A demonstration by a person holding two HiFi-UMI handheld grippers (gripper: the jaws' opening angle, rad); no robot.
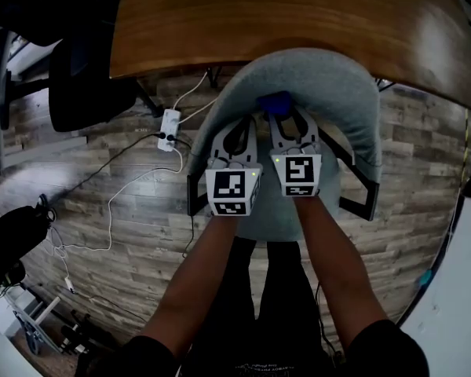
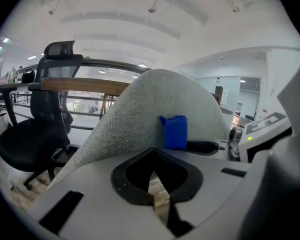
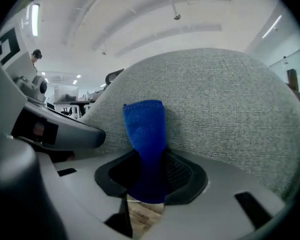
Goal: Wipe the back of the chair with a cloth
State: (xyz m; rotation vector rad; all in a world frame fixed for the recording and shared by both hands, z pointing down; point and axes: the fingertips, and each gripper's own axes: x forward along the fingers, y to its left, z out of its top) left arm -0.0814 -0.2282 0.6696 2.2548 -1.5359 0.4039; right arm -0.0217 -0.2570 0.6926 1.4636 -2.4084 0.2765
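Observation:
From the head view I look down on the grey fabric chair back [image 1: 314, 77], which curves round both grippers. My right gripper [image 1: 292, 116] is shut on a blue cloth [image 1: 273, 103] and presses it against the inner face of the back. In the right gripper view the cloth [image 3: 145, 134] stands up out of the jaws of the right gripper [image 3: 150, 176] and lies flat on the grey fabric [image 3: 225, 104]. My left gripper [image 1: 243, 124] is just to the left, shut and holding nothing. The left gripper view has the left gripper [image 2: 152, 176] near the chair back [image 2: 135, 119], with the cloth [image 2: 174, 132] to the right.
A wooden table [image 1: 298, 14] runs across behind the chair. On the plank floor at left are a white power strip [image 1: 169, 128] and trailing cables. A black office chair [image 1: 86, 85] stands at the far left, also in the left gripper view [image 2: 35, 134]. The chair's black armrest [image 1: 359, 183] is at right.

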